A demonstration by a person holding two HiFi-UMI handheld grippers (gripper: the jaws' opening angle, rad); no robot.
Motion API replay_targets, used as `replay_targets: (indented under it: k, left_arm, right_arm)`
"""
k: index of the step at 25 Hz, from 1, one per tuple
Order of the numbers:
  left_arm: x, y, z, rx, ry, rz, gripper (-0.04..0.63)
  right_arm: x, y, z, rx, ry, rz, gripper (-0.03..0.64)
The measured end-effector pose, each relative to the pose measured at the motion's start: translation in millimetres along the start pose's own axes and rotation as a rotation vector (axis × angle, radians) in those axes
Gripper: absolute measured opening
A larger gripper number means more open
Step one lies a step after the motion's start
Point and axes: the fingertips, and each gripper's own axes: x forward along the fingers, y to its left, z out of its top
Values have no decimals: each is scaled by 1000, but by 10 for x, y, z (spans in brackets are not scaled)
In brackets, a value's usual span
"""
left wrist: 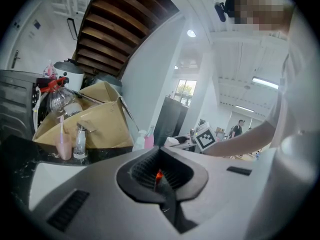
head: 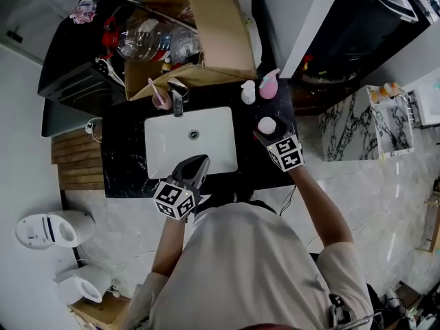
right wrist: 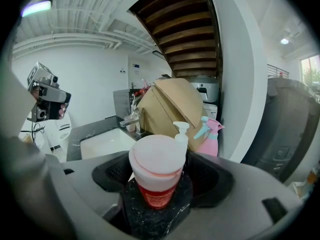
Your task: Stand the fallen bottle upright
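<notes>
A small bottle (head: 267, 125) with a white cap and a red body stands upright on the black marble counter (head: 124, 163), right of the sink. In the right gripper view the bottle (right wrist: 156, 174) sits between the two dark pads with a gap on each side. My right gripper (head: 267, 132) is open around it. My left gripper (head: 199, 163) hovers over the front edge of the sink, and its jaws are shut with nothing between them. In the left gripper view the left gripper (left wrist: 159, 178) shows its pads meeting in a line.
A white sink (head: 165, 153) with a faucet (head: 177, 103) fills the counter's middle. Behind it stand a pink cup (head: 161, 100) with a toothbrush, a white pump bottle (head: 248, 92) and a pink spray bottle (head: 269, 84). A cardboard box (head: 206, 33) and a large clear bottle (head: 148, 43) lie at the back.
</notes>
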Motion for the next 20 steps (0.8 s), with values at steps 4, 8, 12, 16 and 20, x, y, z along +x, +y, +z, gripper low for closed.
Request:
replay_targets:
  k: [4, 8, 12, 16, 20]
  left_arm:
    - [-3, -105, 2, 4, -11, -3, 6]
    - [12, -267, 9, -1, -28, -20, 7]
    - [40, -400, 19, 10, -36, -36, 7]
    - [56, -528, 48, -9, -44, -66, 7]
    - [37, -617, 126, -7, -56, -97, 7]
  right_arm:
    - [-191, 15, 76, -8, -30, 6, 330]
    - [-445, 36, 114, 3, -56, 4, 330]
    - [-717, 38, 181, 30, -85, -11, 328]
    - [-996, 46, 209, 77, -104, -23, 328]
    - [-1268, 67, 277, 121, -139, -48, 327]
